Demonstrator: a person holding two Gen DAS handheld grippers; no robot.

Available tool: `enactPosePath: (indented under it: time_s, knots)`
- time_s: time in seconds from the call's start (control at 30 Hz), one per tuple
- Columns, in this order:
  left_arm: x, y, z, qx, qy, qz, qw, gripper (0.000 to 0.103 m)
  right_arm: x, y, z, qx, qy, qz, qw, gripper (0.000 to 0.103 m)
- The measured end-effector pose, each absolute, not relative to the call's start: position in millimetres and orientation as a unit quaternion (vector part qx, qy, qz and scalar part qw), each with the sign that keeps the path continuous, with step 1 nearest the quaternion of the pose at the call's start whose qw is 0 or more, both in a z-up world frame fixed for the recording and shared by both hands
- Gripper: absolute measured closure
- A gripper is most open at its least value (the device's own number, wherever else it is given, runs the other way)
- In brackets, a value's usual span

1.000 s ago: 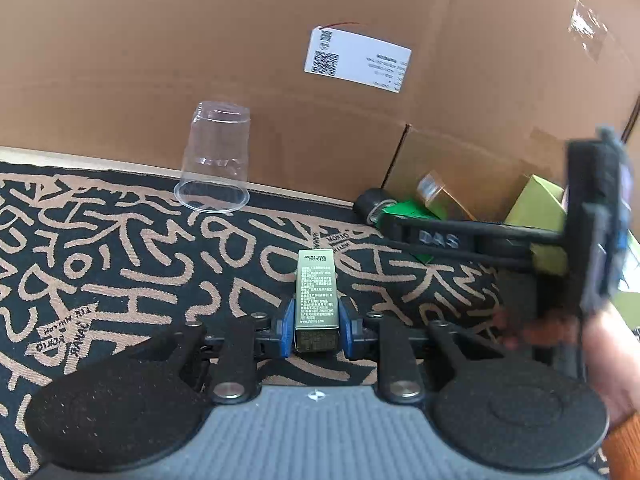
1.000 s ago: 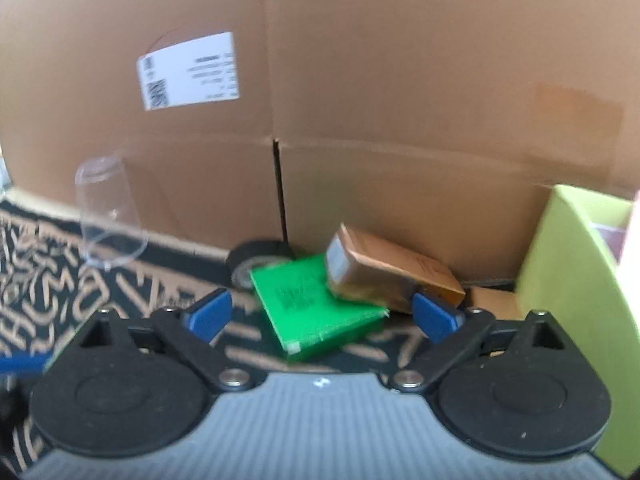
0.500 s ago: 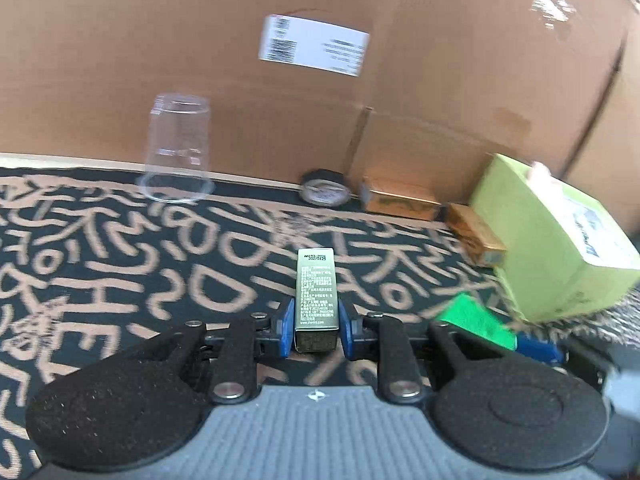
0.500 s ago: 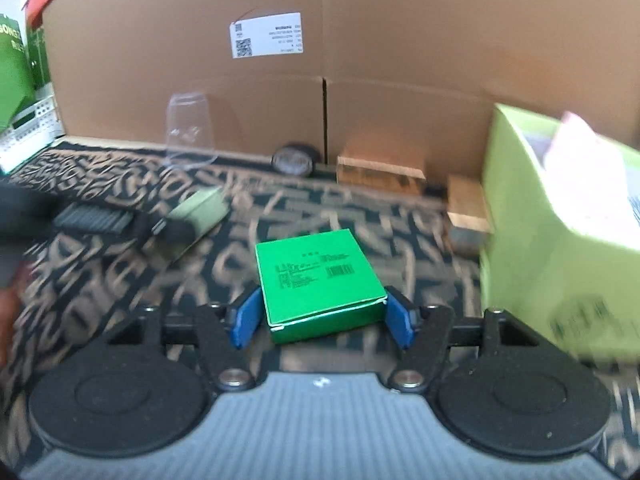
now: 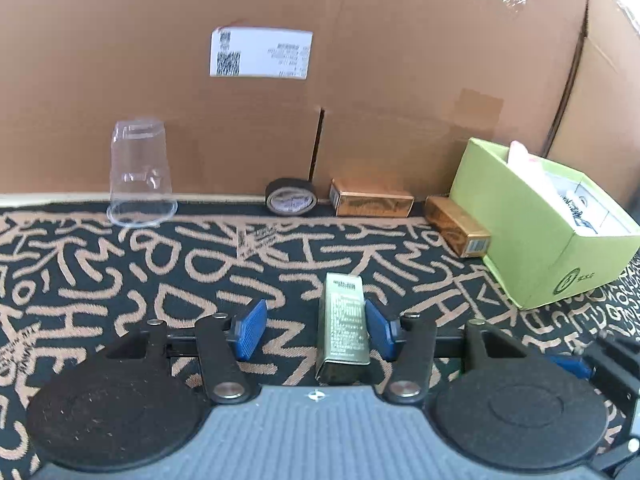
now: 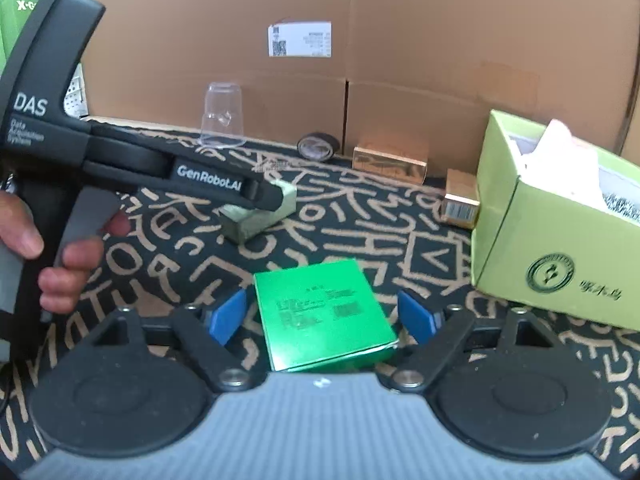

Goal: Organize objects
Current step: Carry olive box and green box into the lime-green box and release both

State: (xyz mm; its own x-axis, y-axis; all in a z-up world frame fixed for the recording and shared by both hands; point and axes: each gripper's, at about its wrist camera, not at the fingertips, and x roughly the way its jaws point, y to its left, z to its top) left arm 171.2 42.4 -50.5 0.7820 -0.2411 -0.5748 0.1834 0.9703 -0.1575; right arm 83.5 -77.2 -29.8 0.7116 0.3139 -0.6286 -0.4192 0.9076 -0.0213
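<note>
Now — left hand-held gripper (image 5: 316, 330) spread, olive box (image 5: 343, 328) loose | right hand-held gripper (image 6: 322, 316) spread — green box (image 6: 320, 316) near-edge hidden

Woven cloth mat (image 5: 120, 280), matt, black with tan pattern. Clear smooth plastic cup (image 5: 140, 176) at far edge. Glossy metallic-gold cartons (image 5: 372, 202). Olive box (image 5: 342, 328), satin sheen. Green box (image 6: 320, 312), glossy card. Lime box (image 6: 552, 264), matt card. Corrugated cardboard wall (image 5: 400, 60), matt, paper label (image 5: 260, 54).
</note>
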Motion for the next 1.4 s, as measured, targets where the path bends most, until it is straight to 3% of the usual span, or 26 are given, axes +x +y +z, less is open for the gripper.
enactPosePath:
  time_s: [0.07,0.2,0.27,0.3,0.33,0.37,0.57,0.77,0.8,0.83,0.87,1.03,1.13,1.2,1.3,1.4]
  knots:
    - [171,41,-52,-0.042,0.307,-0.109,0.944,0.046,81,-81,-31,-0.062,0.324,0.199,0.923,0.034]
    - [166,33,-53,-0.028,0.295,-0.124,0.947,0.047,65,-90,-30,-0.052,0.326,0.188,0.925,0.037]
    - [165,27,-57,-0.015,0.296,-0.13,0.946,0.053,54,-97,-30,-0.04,0.326,0.185,0.926,0.038]
    - [165,22,-57,0.0,0.296,-0.122,0.947,0.062,47,-101,-29,-0.036,0.326,0.183,0.927,0.038]
    - [163,18,-56,0.01,0.296,-0.116,0.948,0.076,42,-106,-29,-0.031,0.325,0.181,0.928,0.039]
    - [162,16,-55,0.01,0.297,-0.113,0.948,0.079,36,-111,-28,-0.026,0.326,0.179,0.928,0.039]
    - [137,-1,-43,-0.043,0.323,-0.158,0.932,0.08,14,-147,-18,0.01,0.312,0.159,0.937,0.04]
    - [116,-41,5,-0.041,0.292,-0.236,0.926,0.08,1,-187,4,0.033,0.264,0.127,0.956,0.044]
    - [115,-49,14,-0.038,0.284,-0.248,0.925,0.08,1,-194,8,0.036,0.254,0.12,0.959,0.047]
    - [114,-56,22,-0.036,0.277,-0.258,0.925,0.08,1,-202,13,0.038,0.244,0.115,0.962,0.074]
    - [115,-65,30,-0.033,0.271,-0.266,0.924,0.08,2,-210,17,0.045,0.237,0.11,0.964,0.084]
    - [124,-98,41,-0.016,0.262,-0.271,0.926,0.08,12,-244,15,0.044,0.242,0.09,0.965,0.081]
    - [123,-99,32,-0.029,0.275,-0.276,0.92,0.08,4,-253,-1,0.04,0.258,0.099,0.96,0.055]
    - [124,-102,25,-0.025,0.287,-0.271,0.919,0.08,3,-253,-10,0.031,0.266,0.091,0.959,0.053]
    - [124,-104,20,-0.016,0.295,-0.274,0.915,0.08,6,-256,-13,0.051,0.275,0.096,0.955,0.035]
    - [122,-103,22,-0.008,0.289,-0.271,0.918,0.08,1,-256,-13,0.038,0.276,0.103,0.955,0.033]
